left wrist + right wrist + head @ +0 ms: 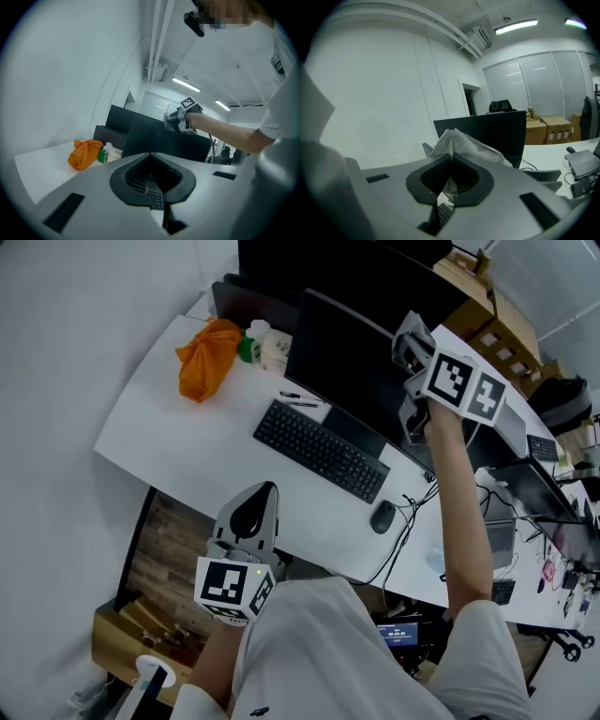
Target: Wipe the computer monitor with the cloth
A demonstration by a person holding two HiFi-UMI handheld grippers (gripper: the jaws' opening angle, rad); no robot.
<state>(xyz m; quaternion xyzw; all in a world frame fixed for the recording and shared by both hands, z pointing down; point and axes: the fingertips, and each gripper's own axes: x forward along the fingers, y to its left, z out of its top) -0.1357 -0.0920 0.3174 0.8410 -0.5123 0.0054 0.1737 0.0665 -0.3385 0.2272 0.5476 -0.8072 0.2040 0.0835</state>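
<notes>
The right gripper (410,345) is at the upper right edge of the monitor (342,357), jaws clamped on the cloth (461,143). Only the right gripper view shows the cloth, bunched before the dark screen. The left gripper (264,498) hangs at the front edge of the desk (169,427), jaws together, empty. Bare desktop lies left of the keyboard (319,451).
</notes>
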